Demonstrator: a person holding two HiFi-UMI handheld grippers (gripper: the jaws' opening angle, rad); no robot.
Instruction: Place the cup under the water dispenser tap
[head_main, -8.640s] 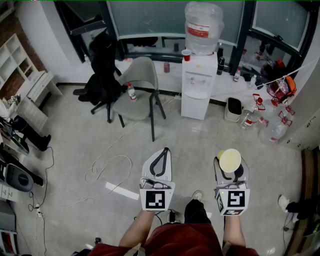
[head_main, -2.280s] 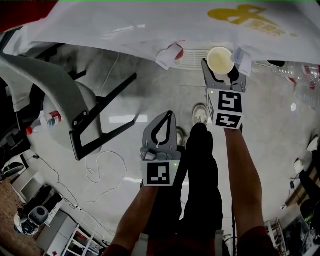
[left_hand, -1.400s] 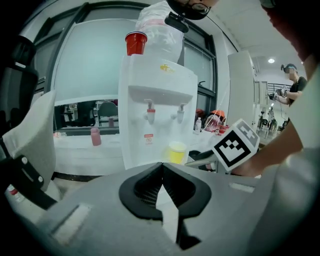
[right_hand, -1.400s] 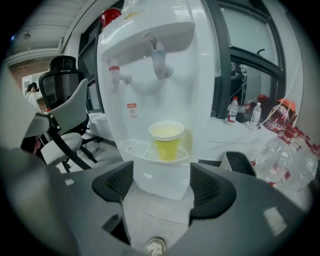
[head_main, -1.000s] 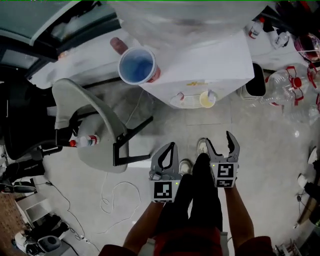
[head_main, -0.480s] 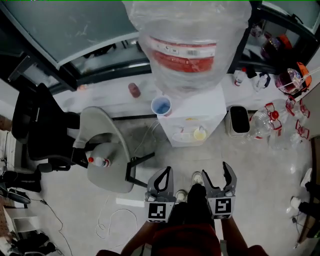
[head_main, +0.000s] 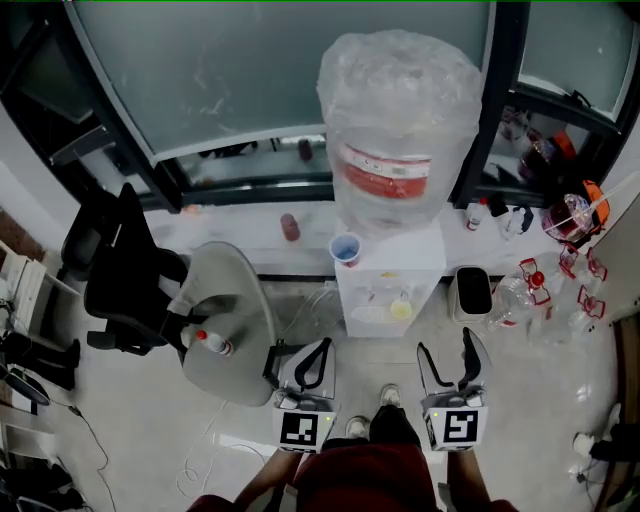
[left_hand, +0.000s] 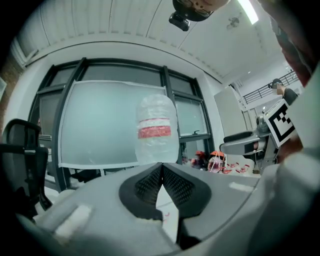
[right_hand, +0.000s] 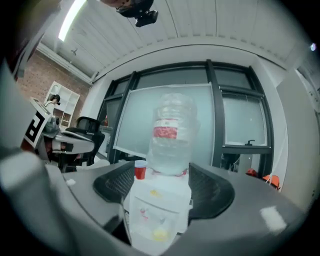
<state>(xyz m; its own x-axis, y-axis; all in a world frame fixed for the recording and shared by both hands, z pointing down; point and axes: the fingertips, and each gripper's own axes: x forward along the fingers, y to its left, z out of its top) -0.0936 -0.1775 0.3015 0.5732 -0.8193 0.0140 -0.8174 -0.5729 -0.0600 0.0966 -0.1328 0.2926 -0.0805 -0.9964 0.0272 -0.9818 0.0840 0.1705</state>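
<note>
The yellow cup (head_main: 401, 310) stands in the alcove of the white water dispenser (head_main: 392, 268), below its taps; in the right gripper view the cup (right_hand: 160, 233) shows low on the dispenser's front (right_hand: 165, 199). My right gripper (head_main: 447, 346) is open and empty, held back from the dispenser, its jaws framing it (right_hand: 160, 188). My left gripper (head_main: 320, 350) is shut on nothing, beside the right one; its pads meet (left_hand: 161, 169). A big water bottle (head_main: 400, 130) tops the dispenser.
A red cup (head_main: 345, 249) sits on the dispenser's top left corner. A grey chair (head_main: 235, 300) with a small bottle (head_main: 212, 342) on its seat stands to the left, a black office chair (head_main: 120, 270) beyond it. A black bin (head_main: 472, 292) and empty bottles (head_main: 525, 290) lie to the right.
The right gripper carried the yellow cup to the dispenser, let it go and opened. Over the last second both grippers drew back from the dispenser; the cup stays in the alcove.
</note>
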